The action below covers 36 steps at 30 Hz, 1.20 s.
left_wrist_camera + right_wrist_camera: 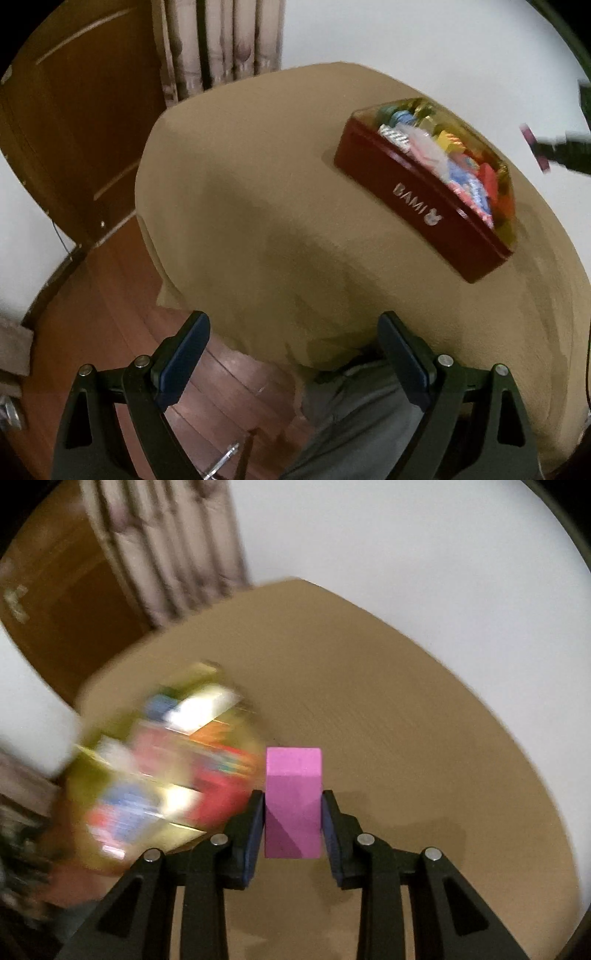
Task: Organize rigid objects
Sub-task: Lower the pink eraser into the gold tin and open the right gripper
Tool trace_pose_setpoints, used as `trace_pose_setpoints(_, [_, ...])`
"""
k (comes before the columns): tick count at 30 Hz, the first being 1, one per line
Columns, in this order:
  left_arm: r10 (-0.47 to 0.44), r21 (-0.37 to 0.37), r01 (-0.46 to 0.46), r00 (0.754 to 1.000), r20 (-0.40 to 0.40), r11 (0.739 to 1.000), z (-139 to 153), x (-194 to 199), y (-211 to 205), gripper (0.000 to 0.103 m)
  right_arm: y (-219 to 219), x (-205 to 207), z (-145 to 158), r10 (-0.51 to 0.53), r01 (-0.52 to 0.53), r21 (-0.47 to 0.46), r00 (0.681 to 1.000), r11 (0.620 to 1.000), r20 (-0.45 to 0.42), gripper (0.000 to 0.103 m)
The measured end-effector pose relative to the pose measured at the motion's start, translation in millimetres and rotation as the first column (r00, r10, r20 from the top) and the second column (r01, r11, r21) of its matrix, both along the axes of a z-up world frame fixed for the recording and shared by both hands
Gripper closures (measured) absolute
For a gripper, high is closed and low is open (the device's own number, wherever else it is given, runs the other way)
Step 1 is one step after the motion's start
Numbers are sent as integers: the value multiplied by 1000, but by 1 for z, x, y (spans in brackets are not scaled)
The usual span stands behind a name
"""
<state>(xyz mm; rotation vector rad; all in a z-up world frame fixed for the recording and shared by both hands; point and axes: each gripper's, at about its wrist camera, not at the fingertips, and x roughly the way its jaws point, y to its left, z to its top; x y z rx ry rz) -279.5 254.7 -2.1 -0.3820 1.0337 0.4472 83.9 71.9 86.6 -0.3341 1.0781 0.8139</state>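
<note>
Left wrist: we're holding the left gripper (293, 354) wide apart and empty at the near edge of the table (258, 192); the red box (424, 192) is sitting far right, already packed. Right wrist: we're clamping the right gripper (293, 823) on the pink block (293, 805), beside the box. We're mid-carry; next we're needing a free spot inside before letting go.

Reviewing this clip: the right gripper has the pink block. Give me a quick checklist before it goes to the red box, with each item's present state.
1. Right gripper shut on the pink block, a pad on each side: ok.
2. Block sits square between the jaws, upright: ok.
3. Block lifted clear of the tan tablecloth: cannot tell.
4. Red box open at the top: ok.
5. Free room in the box: cannot tell, it looks crowded and blurred.
6. Left gripper open, empty, apart from the box: ok.
</note>
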Motion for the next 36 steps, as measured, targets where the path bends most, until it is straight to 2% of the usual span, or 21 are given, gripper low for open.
trace_pose_setpoints(4, [-36, 60, 34, 999, 27, 998, 18, -3, -6, 13, 47, -45, 15, 20, 13, 172, 981, 985, -192, 72])
trace_pose_setpoints(8, [-50, 90, 45, 997, 56, 995, 33, -9, -2, 13, 70, -77, -8, -27, 104, 195, 932, 975, -361, 72])
trace_pose_setpoints(11, [-38, 93, 30, 995, 88, 995, 41, -16, 6, 13, 94, -100, -38, -67, 143, 174, 922, 974, -382, 72])
trace_pose_setpoints(13, [-33, 92, 25, 996, 83, 995, 42, -17, 11, 13, 93, -106, -44, -95, 181, 173, 904, 968, -417, 72])
trace_pose_setpoints(16, [-31, 94, 23, 997, 75, 995, 42, -19, 16, 13, 107, -115, -58, -121, 203, 159, 901, 966, -416, 72])
trace_pose_setpoints(21, [-28, 92, 21, 997, 70, 996, 41, -19, 18, 13, 116, -122, -67, -199, 250, 101, 910, 963, -363, 72])
trace_pose_setpoints(26, [-38, 115, 33, 998, 45, 993, 39, -17, 14, 13, 118, -123, -69, -245, 295, 92, 902, 951, -356, 72])
trace_pose_setpoints(32, [-50, 148, 42, 997, 53, 988, 44, -20, 15, 13, 112, -132, -77, -283, 342, 104, 885, 934, -370, 70])
trace_pose_setpoints(36, [-48, 160, 38, 997, 62, 986, 47, -24, 22, 13, 107, -135, -67, -307, 362, 121, 893, 924, -328, 70])
